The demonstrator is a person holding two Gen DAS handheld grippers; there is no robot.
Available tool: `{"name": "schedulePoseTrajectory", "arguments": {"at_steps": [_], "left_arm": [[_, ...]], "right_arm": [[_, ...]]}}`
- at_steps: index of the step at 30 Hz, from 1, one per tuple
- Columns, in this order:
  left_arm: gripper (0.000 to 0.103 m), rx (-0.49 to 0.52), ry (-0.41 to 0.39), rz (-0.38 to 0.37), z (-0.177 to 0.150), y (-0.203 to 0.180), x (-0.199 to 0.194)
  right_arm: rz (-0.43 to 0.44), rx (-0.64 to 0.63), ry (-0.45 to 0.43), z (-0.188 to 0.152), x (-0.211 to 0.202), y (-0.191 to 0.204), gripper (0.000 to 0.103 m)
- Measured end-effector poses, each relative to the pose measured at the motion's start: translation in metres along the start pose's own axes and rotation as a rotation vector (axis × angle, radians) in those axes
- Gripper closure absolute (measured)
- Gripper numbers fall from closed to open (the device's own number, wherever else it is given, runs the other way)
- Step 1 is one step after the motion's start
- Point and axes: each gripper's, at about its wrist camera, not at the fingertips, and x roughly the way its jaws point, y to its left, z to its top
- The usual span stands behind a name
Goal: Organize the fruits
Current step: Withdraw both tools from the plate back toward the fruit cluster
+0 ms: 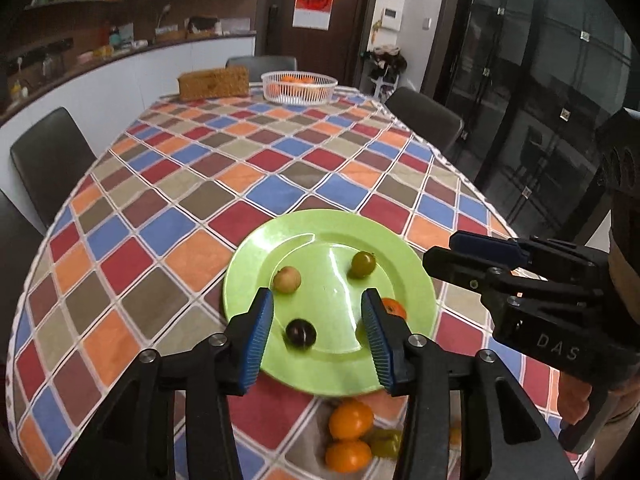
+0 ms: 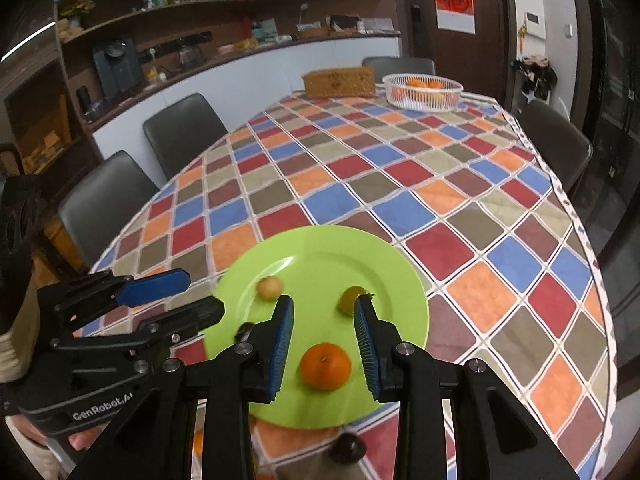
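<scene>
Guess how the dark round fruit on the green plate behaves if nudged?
The dark fruit is round, so it probably rolls easily. The green plate looks glossy, so it may skid too. The raised rim might stop it before the tablecloth.

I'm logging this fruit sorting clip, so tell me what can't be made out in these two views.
- Orange fruit on the green plate: left wrist view, mostly hidden behind the left gripper.
- Dark fruit: right wrist view, blurred and half covered by the right gripper.
- Fruits in the white basket: both views, too small to count.
- Loose fruits off the plate: left wrist view, blurred, partly behind the gripper's arms.
</scene>
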Motion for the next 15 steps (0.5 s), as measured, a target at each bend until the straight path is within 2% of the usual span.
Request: {"name": "schedulePoseTrajectory", "arguments": {"at_steps": [3,10,15], "left_arm": [[0.057,0.002,-0.038,0.009,-0.008,-0.003,-0.022],[0.052,0.015,-0.123,0.043,-0.03,-0.01,-0.068],[0.049,0.034,-0.15,0.062,-0.048,-0.016,-0.088]], "right_arm": [[-0.001,-0.017,-0.029,-0.007,-0.017,0.008,0.063],[-0.004,-0.042,-0.067,-0.03,-0.051,0.022,0.062],[-0.033,-0.062,-0.105,-0.05,-0.073,0.031,0.062]]}}
